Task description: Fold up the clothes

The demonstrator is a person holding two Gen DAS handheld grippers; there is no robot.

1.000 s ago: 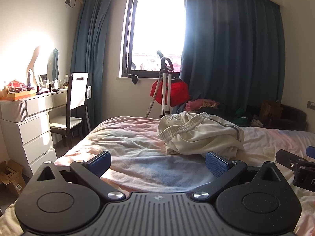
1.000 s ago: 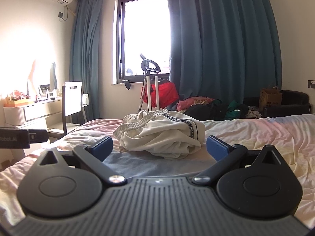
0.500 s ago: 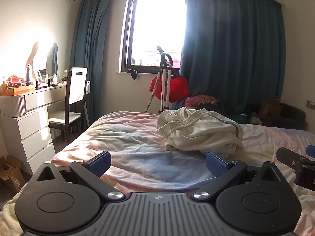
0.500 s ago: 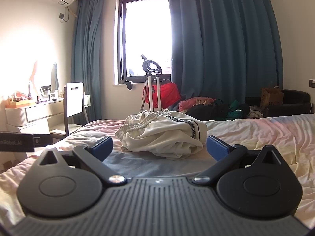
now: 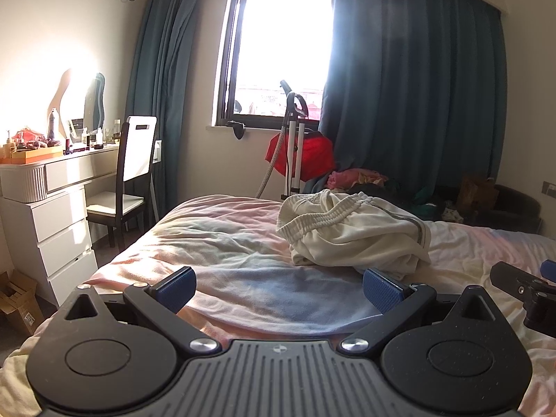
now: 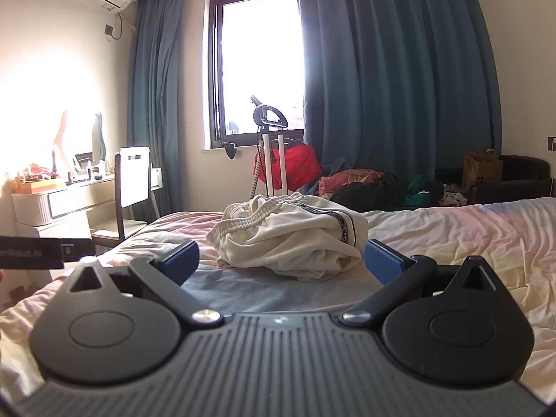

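Ahead, my left gripper (image 5: 279, 289) and right gripper (image 6: 281, 260) gape wide, empty — cream shorts (image 6: 292, 239) crumpled on the bed (image 5: 222, 243).

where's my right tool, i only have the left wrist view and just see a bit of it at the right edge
Observer: The right tool is over the bed, open, with nothing between its fingers.
Operator: is it lined up with the clothes
Observer: Yes. In the right wrist view the cream garment lies straight ahead, centred between the blue pads.
Operator: and how does it sit next to my left tool
Observer: Side by side. Part of the left tool shows at the left edge of the right wrist view.
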